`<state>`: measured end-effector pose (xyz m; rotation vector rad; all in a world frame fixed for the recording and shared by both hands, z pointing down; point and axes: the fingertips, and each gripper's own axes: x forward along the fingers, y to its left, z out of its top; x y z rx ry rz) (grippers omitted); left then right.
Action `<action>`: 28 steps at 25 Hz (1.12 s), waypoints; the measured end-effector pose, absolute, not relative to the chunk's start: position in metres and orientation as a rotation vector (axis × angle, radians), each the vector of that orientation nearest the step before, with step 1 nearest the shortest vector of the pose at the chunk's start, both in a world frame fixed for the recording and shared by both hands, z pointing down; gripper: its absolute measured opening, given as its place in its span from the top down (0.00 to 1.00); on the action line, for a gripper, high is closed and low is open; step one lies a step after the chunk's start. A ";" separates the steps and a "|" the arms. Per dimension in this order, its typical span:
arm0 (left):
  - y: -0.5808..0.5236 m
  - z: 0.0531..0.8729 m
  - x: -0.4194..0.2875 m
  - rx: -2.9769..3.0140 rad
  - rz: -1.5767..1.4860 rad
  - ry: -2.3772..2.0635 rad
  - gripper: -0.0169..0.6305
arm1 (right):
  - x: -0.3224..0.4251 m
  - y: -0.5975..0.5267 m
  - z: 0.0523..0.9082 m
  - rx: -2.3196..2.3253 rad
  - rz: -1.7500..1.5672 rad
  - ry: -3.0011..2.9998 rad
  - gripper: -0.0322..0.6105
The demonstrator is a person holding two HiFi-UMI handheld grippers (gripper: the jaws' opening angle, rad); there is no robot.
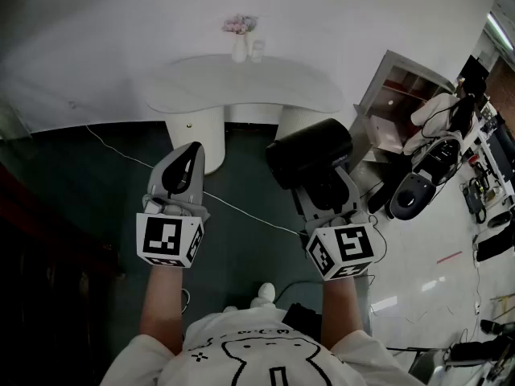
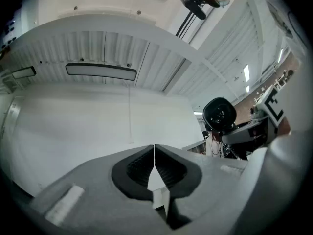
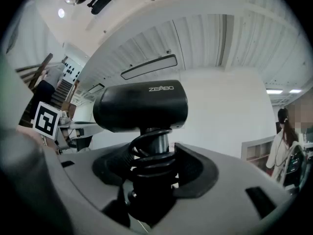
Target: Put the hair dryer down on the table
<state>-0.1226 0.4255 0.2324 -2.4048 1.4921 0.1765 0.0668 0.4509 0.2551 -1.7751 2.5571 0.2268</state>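
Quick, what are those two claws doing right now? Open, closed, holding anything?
Left claw: closed, jaws together, nothing between them.
Right claw: closed on the handle of the black hair dryer.

Black hair dryer (image 1: 310,153), white table (image 1: 265,87), dark teal floor (image 1: 96,175), grey left gripper (image 1: 195,149) (black-and-white marker cube (image 1: 169,241)).

hair dryer (image 3: 140,105) | hdl btm hidden in right hand-held gripper (image 3: 154,166) | person (image 3: 282,148) legs hidden
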 end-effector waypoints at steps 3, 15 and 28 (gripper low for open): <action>0.441 0.234 -0.142 -2.387 0.152 1.494 0.94 | 0.050 0.467 0.257 -1.796 0.246 2.549 0.56; 0.467 0.248 -0.163 -2.406 0.157 1.474 0.94 | 0.033 0.499 0.268 -1.851 0.283 2.530 0.56; 0.364 0.256 -0.128 -2.383 0.140 1.501 0.94 | 0.069 0.387 0.278 -1.814 0.255 2.548 0.56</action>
